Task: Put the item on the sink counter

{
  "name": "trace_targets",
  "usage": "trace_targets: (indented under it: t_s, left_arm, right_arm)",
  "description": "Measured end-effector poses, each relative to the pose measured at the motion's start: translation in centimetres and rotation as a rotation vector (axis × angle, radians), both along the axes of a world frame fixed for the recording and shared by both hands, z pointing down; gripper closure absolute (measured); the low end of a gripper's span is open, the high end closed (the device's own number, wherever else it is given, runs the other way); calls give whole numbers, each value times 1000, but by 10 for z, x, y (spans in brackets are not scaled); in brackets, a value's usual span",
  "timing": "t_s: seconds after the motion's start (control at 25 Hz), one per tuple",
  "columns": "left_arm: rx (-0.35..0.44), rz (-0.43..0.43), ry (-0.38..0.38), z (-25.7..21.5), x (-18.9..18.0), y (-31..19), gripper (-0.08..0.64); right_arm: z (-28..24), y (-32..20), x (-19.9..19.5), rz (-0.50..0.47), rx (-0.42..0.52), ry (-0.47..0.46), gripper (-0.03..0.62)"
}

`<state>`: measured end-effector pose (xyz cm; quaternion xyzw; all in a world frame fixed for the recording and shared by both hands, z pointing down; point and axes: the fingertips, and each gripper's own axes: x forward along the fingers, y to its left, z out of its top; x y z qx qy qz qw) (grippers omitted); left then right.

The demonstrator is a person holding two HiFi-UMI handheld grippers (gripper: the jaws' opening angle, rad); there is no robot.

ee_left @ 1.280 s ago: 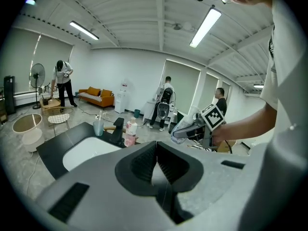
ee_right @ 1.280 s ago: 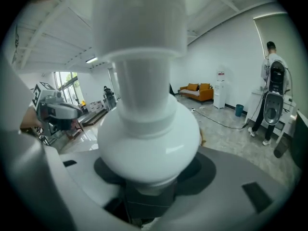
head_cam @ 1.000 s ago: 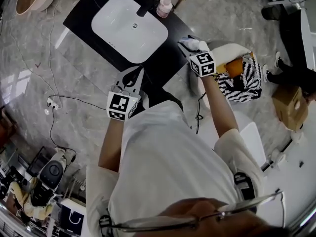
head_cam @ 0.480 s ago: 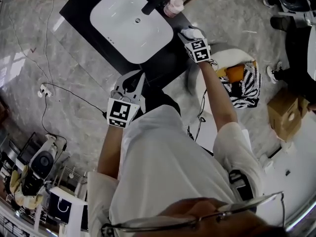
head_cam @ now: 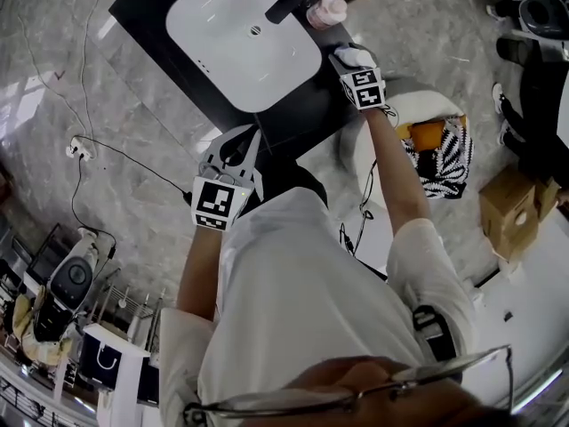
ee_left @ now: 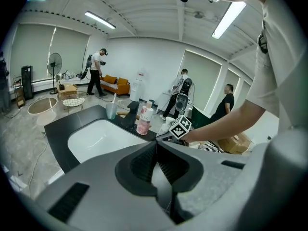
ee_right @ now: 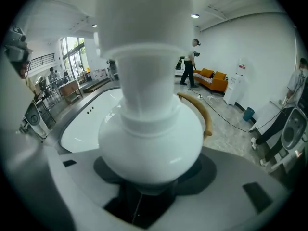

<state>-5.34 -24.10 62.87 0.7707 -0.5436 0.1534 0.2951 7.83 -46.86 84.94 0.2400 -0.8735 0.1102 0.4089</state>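
Over the right end of the black bench [head_cam: 302, 105], just beside the pink bottle [head_cam: 326, 12] and the tap [head_cam: 286, 0], a white bottle [ee_right: 151, 129] was held in the right tongs [head_cam: 355, 68]. These were clamped on its round body, with the neck pointing away from them. The placing step was judged to be in hand, the bottle not yet released; whether it touched the bench could not be told. The next move was judged to call for the bottle to be stood on bare bench, clear of the white basin [head_cam: 240, 38] and the pink bottle, before the grip was loosened. The left tongs [ee_left: 156, 148] were pressed together with nothing between them, at the near side of the bench, close to the person's body.
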Motion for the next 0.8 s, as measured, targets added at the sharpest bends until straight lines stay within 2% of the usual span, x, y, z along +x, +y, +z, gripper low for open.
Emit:
trace_targets:
  t_s: [0.36,0.56,0.8]
  left_arm:
    - [16,1,-16,-9,-6,7,555]
    - [41,32,-3,-19,-9,15,555]
    - [69,90,7,-27,-25,26,555]
  right_arm:
    - [-9,-1,8,21,3,11,262]
    - [-17,4,17,59,-1,11,261]
    - [-27,8,37,265,-32,-8,249]
